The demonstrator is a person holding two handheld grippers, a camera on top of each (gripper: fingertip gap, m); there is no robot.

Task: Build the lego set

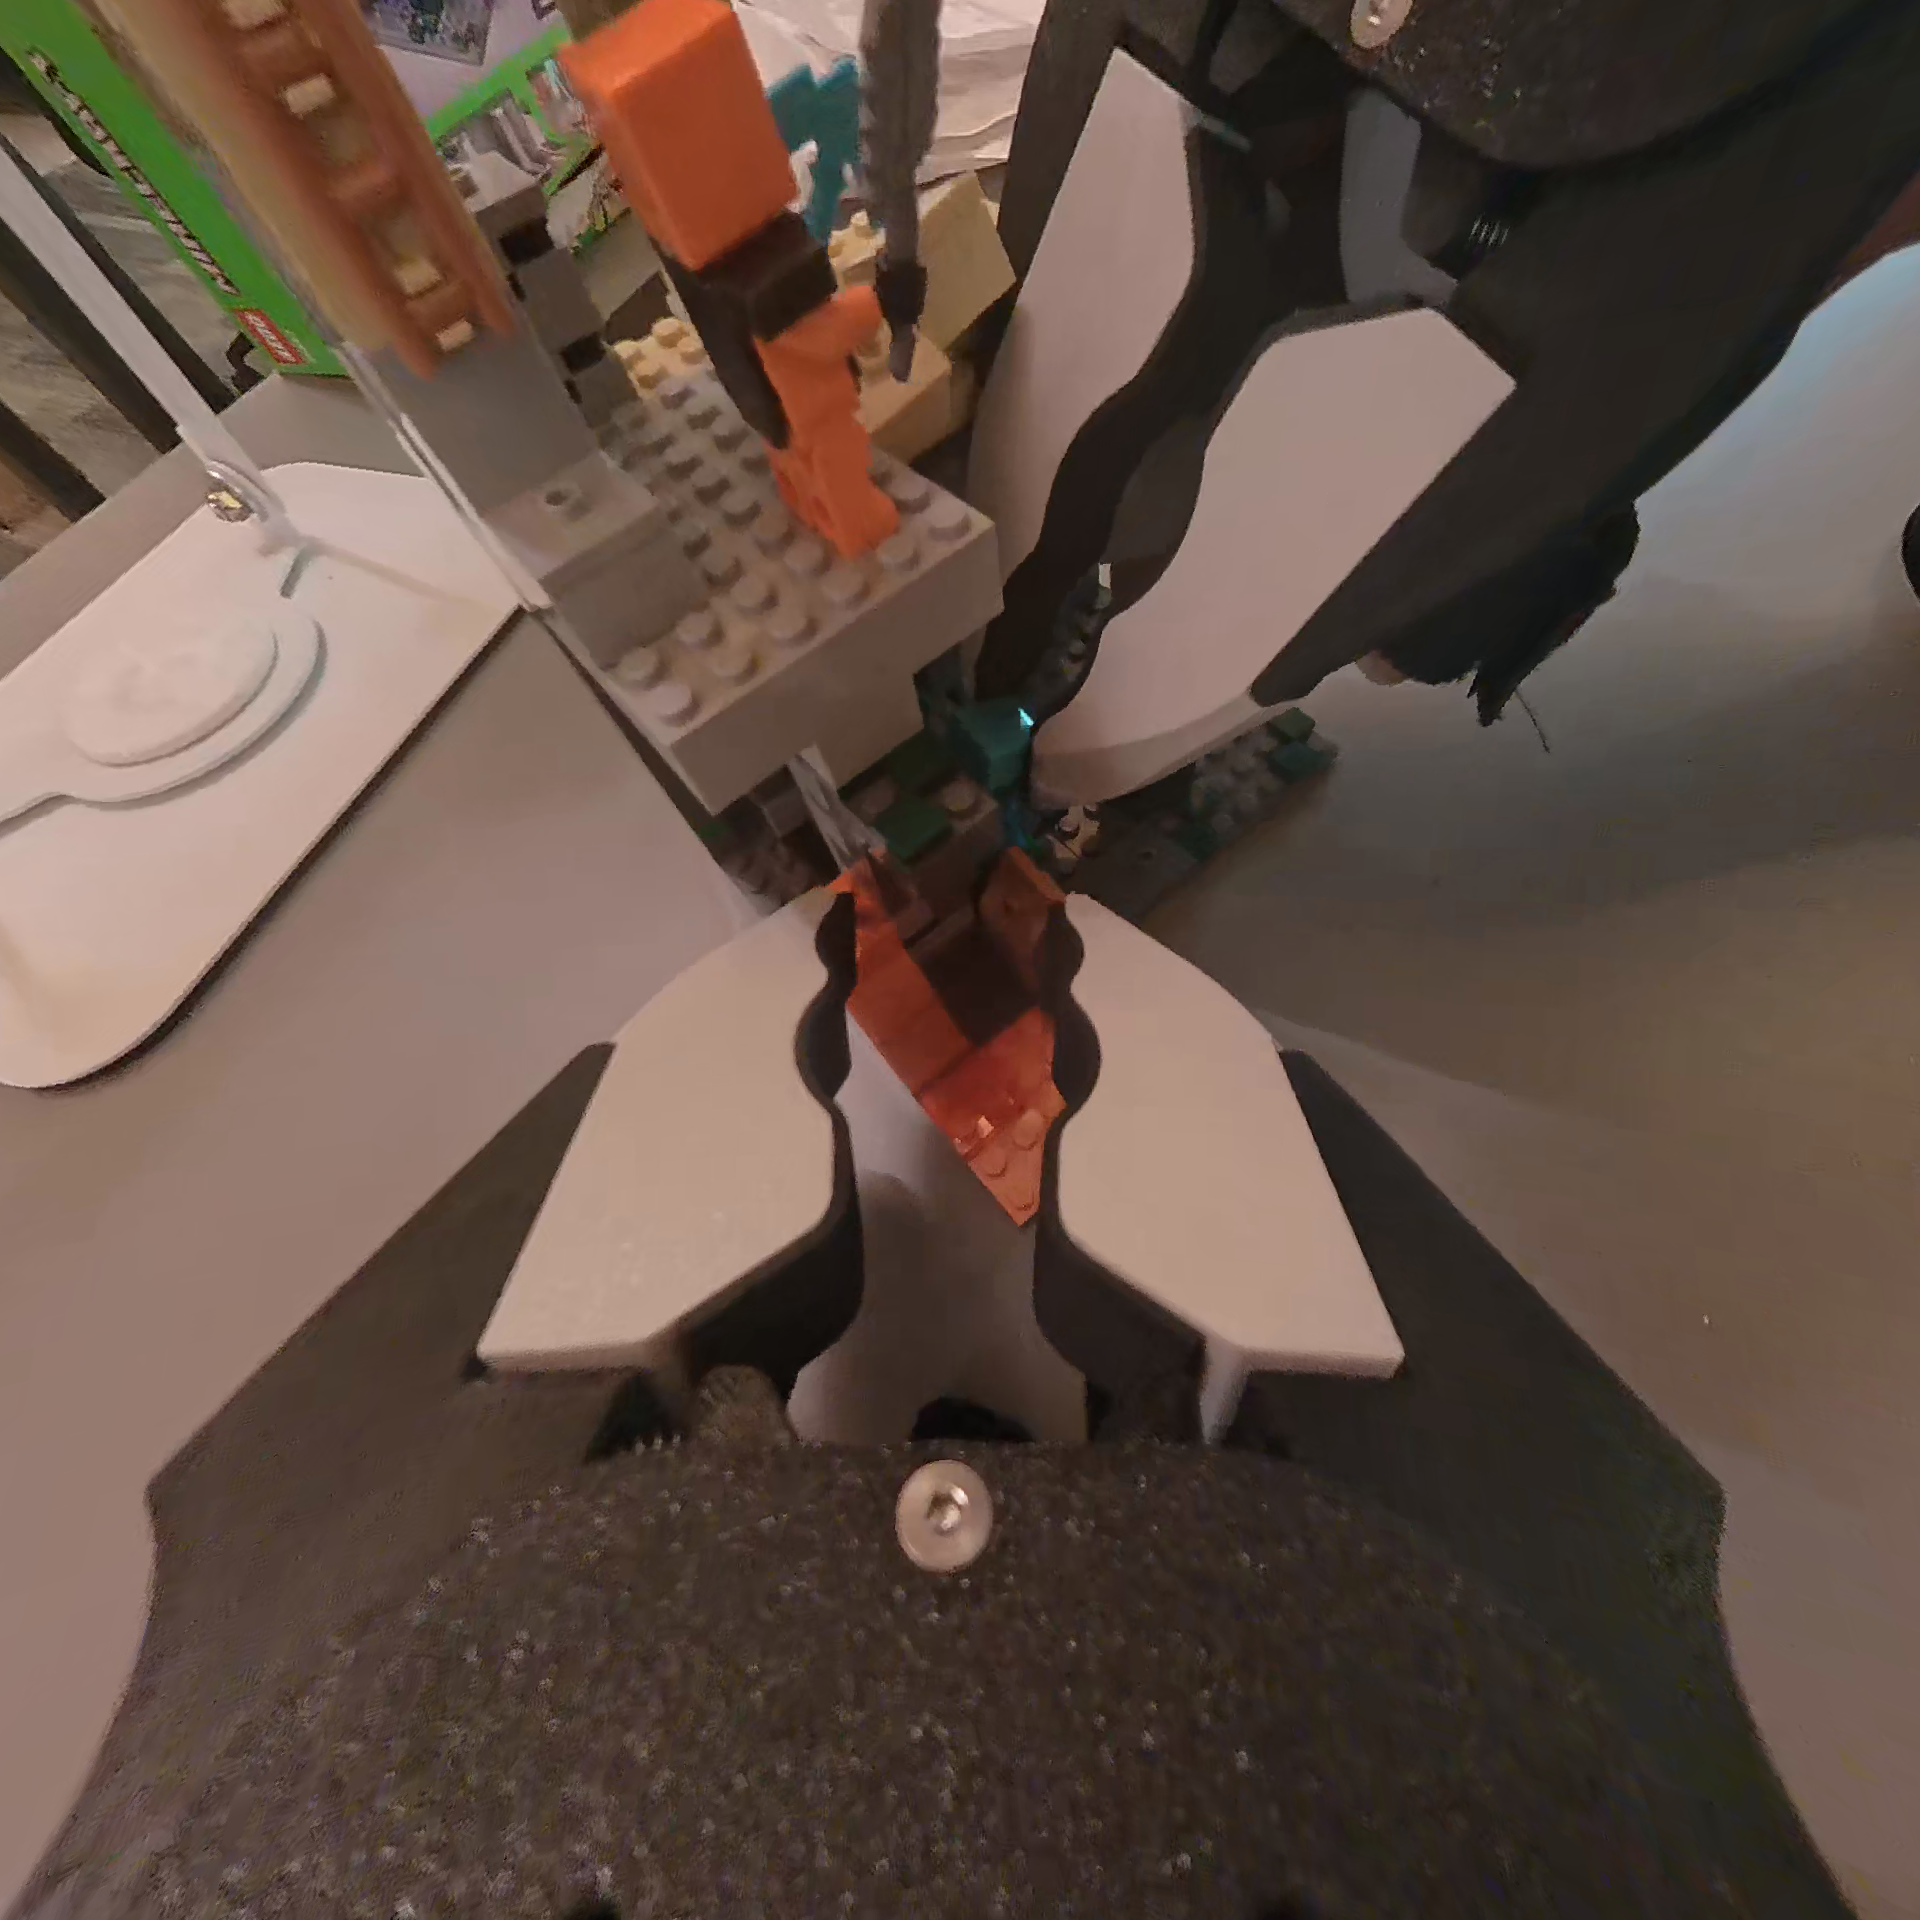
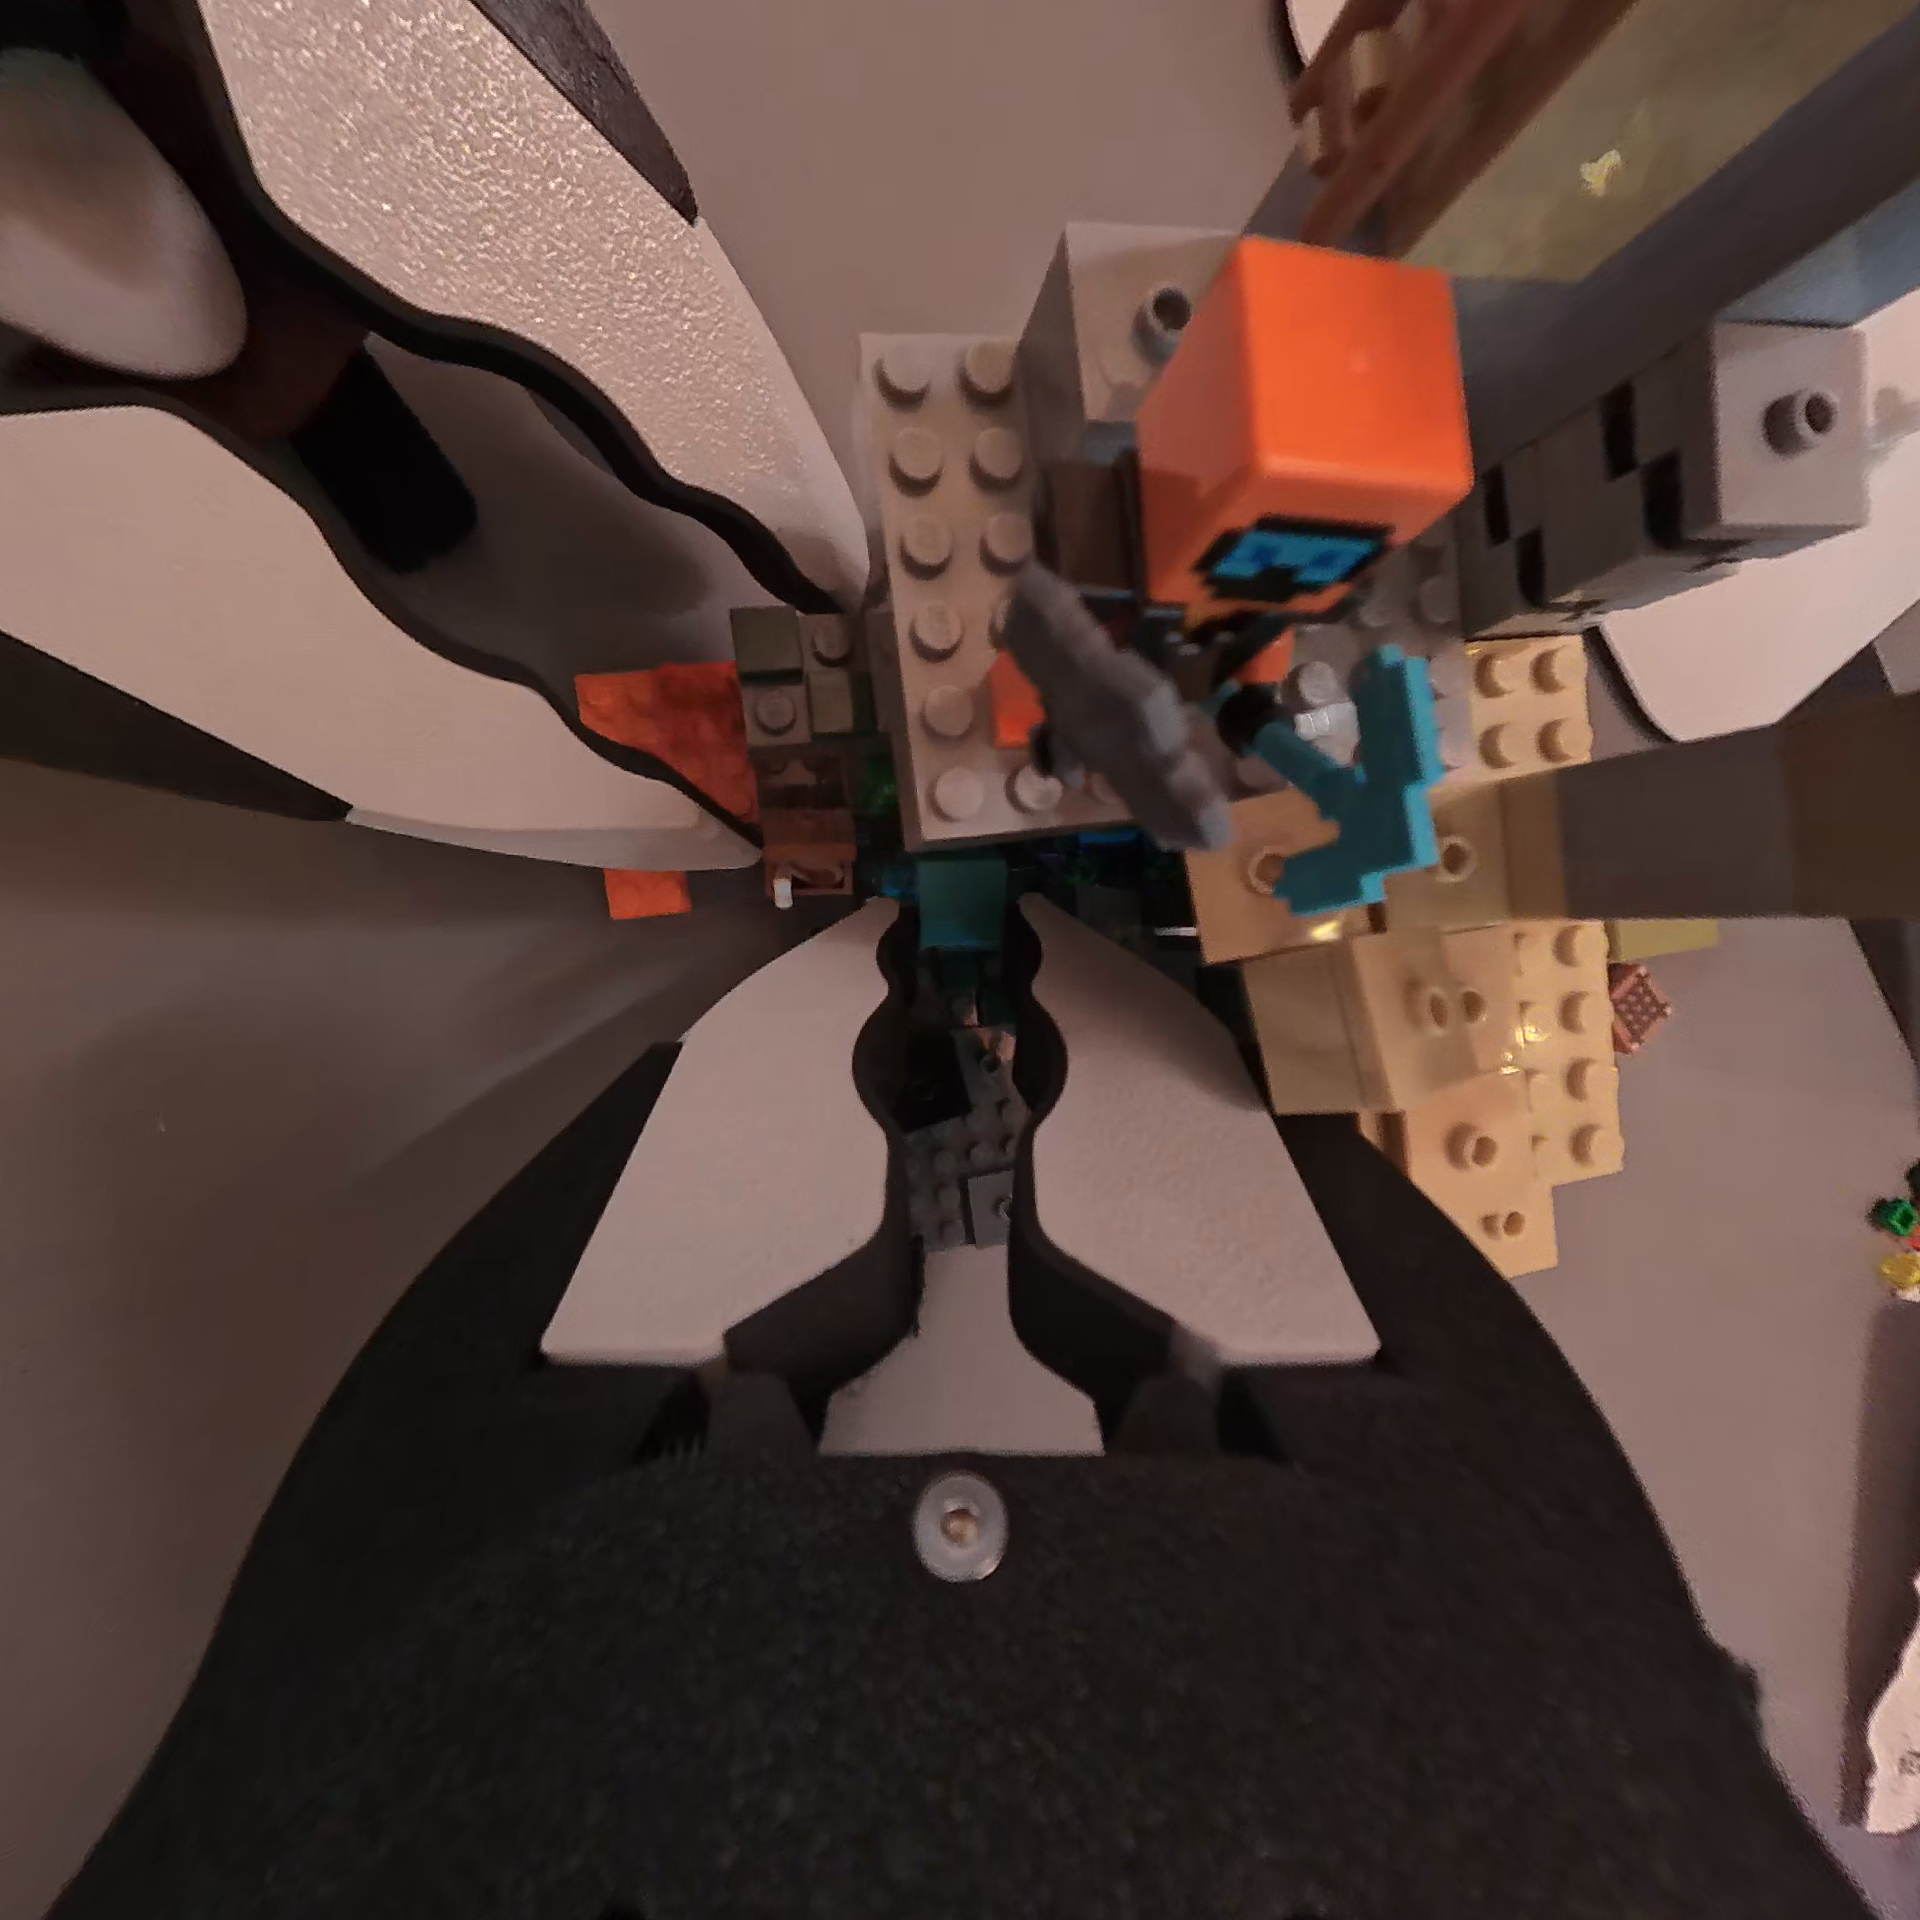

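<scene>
While the lego model [image 1: 810,582] stands on the grey desk [image 1: 436,935], both grippers close in on its lower edge from opposite sides. The left gripper [image 1: 945,935] is clamped on an orange plate section [image 1: 966,1029] that juts out from the foot of the model. The right gripper [image 2: 961,935] is closed around the dark grey and teal bricks [image 2: 961,1143] at the model's base, its tips just beside a teal block [image 2: 951,904]. On the grey studded platform [image 2: 945,582] above stands an orange figure [image 2: 1299,416], with a grey tool [image 2: 1122,717] and a teal pickaxe [image 2: 1371,800] near it. Tan bricks [image 2: 1475,1091] form steps beside the platform. A white board [image 1: 156,727] lies on the desk, and a green box [image 1: 208,239] stands behind.
</scene>
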